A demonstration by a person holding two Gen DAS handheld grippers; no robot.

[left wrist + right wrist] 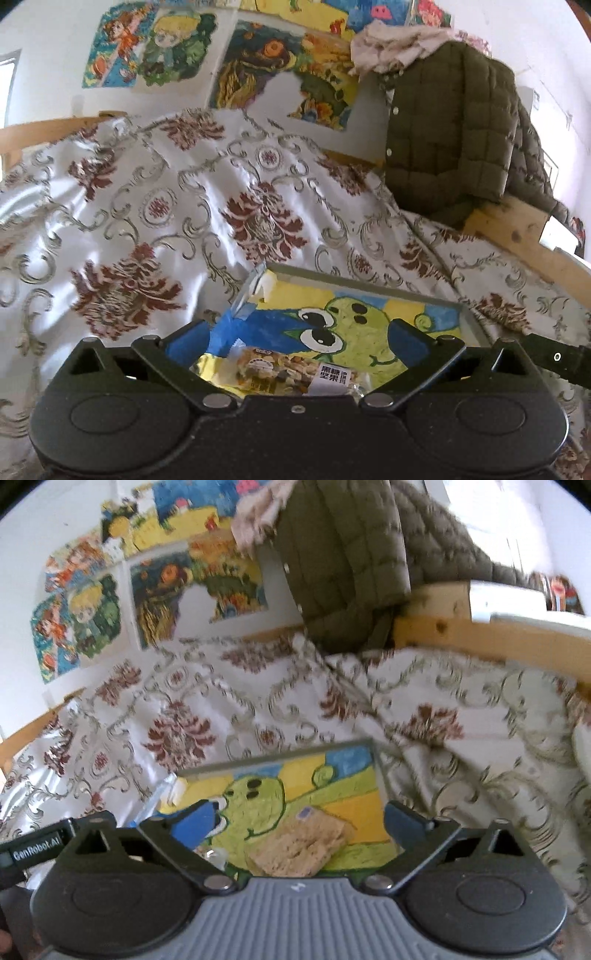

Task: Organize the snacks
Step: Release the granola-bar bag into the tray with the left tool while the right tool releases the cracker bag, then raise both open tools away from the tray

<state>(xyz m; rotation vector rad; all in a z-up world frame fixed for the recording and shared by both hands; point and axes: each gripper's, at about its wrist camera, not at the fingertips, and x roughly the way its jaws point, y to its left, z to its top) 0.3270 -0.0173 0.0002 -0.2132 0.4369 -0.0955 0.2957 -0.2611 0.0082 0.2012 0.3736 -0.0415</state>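
Both your tools, left [295,339] and right [299,818], gape empty over the tray [369,278]; nut packet [284,373] and cracker pack [299,849] lie inside, little visibly left

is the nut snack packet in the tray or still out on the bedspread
In the tray. The clear nut snack packet with a white label lies flat on the frog-painted bottom of the shallow grey-rimmed tray, between the open left tongs.
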